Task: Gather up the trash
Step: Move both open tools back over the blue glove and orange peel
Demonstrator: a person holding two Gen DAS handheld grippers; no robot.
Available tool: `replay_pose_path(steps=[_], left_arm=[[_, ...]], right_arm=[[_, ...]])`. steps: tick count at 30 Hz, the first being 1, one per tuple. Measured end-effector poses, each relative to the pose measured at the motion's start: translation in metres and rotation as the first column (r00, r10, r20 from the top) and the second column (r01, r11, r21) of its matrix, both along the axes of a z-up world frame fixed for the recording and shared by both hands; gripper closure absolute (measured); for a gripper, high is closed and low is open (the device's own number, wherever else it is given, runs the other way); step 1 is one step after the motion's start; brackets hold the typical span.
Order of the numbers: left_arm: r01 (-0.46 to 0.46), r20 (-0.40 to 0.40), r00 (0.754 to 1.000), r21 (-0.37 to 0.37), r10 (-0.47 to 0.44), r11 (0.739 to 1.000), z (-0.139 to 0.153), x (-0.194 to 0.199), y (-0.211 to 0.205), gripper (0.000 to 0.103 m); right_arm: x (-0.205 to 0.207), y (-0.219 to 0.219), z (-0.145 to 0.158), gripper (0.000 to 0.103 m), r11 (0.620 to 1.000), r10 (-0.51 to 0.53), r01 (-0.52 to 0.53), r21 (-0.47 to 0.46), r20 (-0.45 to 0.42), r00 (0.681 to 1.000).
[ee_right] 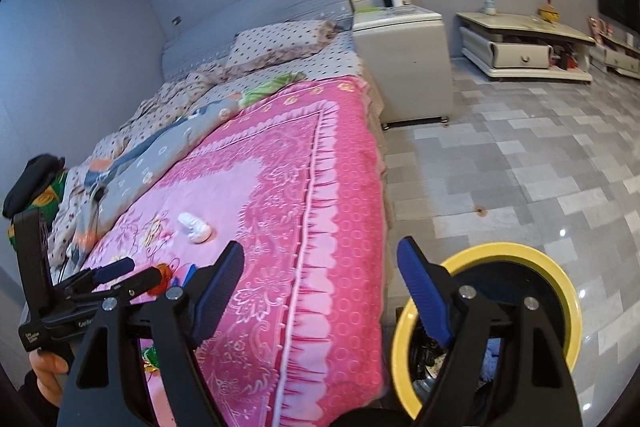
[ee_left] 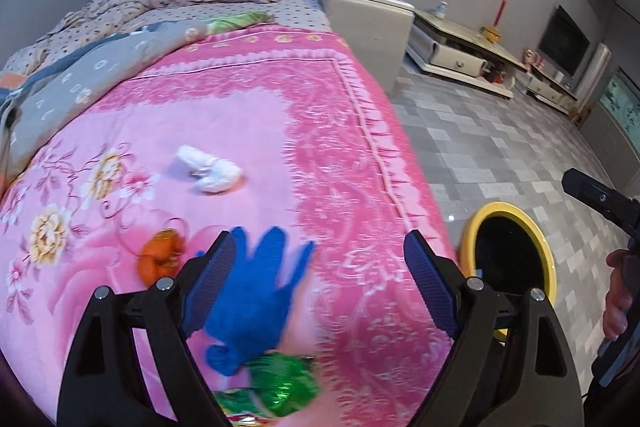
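We hold both grippers with fingers spread wide, gripping nothing. Under our left gripper (ee_left: pixel 316 279), a blue glove (ee_left: pixel 256 291) lies on the pink blanket (ee_left: pixel 224 115), nearer the left finger. Our right gripper (ee_right: pixel 320 287) hangs between the blanket edge and the yellow bin (ee_right: pixel 404 339).

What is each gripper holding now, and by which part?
Nothing is held. The left gripper is open above the blue rubber glove; the right gripper is open and empty.

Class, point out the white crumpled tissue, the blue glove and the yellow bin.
white crumpled tissue (ee_left: pixel 210 171), left wrist view, middle of wad.
blue glove (ee_left: pixel 256 291), left wrist view, palm.
yellow bin (ee_right: pixel 404 347), right wrist view, left rim.
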State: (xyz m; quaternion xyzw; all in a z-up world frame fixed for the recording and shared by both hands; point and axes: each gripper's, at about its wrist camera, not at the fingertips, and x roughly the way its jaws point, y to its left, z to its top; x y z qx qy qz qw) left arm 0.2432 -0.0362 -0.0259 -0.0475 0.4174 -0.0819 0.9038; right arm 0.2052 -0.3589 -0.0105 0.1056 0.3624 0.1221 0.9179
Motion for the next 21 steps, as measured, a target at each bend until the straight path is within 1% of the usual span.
replay_pose_path(steps=[2, 5, 9, 15, 21], left_arm=[[-0.032, -0.004, 0.999, 0.004, 0.032, 0.999, -0.002, 0.0, 0.021, 0.021], [-0.07, -0.011, 0.997, 0.018, 0.07, 0.997, -0.007, 0.002, 0.045, 0.021], [-0.116, -0.02, 0.993, 0.038, 0.117, 0.992, -0.016, 0.005, 0.074, 0.021], [-0.191, -0.063, 0.979, 0.042, 0.193, 0.981, -0.039, 0.013, 0.116, 0.021], [-0.221, -0.105, 0.969, 0.044, 0.225, 0.974, -0.063, 0.023, 0.136, 0.021]], right_arm=[[0.005, 0.016, -0.001, 0.028, 1.0, 0.023, -0.023, -0.009, -0.009, 1.0], [0.011, 0.035, -0.004, 0.028, 0.998, 0.07, -0.07, 0.01, -0.035, 0.997], [0.014, 0.063, -0.012, 0.028, 0.992, 0.127, -0.127, 0.013, -0.072, 0.989], [0.015, 0.104, -0.025, 0.028, 0.977, 0.212, -0.211, 0.022, -0.136, 0.968], [0.011, 0.137, -0.042, 0.028, 0.959, 0.284, -0.282, 0.039, -0.203, 0.937]])
